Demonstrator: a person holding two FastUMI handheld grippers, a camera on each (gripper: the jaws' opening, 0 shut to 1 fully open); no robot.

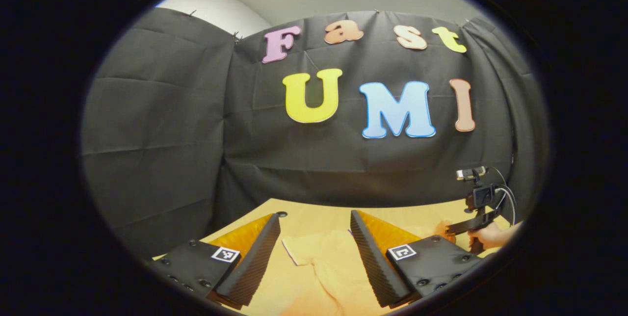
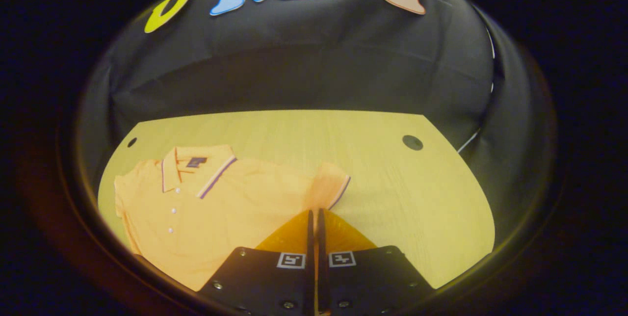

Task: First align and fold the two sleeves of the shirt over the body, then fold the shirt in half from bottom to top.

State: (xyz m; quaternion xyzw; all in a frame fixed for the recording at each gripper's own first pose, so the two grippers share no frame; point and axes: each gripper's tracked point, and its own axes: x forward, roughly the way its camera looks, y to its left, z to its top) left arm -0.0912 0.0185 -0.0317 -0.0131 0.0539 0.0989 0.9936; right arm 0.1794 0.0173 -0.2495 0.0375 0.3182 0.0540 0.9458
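One soft piqué shirt point(image 2: 230, 198), flat

The polo shirt point(image 2: 221, 203) is soft knit cloth with a matt, finely textured face; its collar point(image 2: 196, 171) carries woven striped trim, and small glossy buttons point(image 2: 173, 210) sit on the placket. The table point(image 2: 392, 193) is light wood or wood-look laminate, smooth, with fine straight grain and a low sheen. The booth wall point(image 1: 162, 134) is matt black fabric, creased and seamed. On the left gripper point(image 1: 314, 252), the inner pads point(image 1: 368, 257) are ribbed and rubber-like, and the housings look like matt hard plastic fixed with small metal screws. Paper-like printed marker squares point(image 2: 291, 260) sit flat on the right gripper point(image 2: 314, 227) housings.
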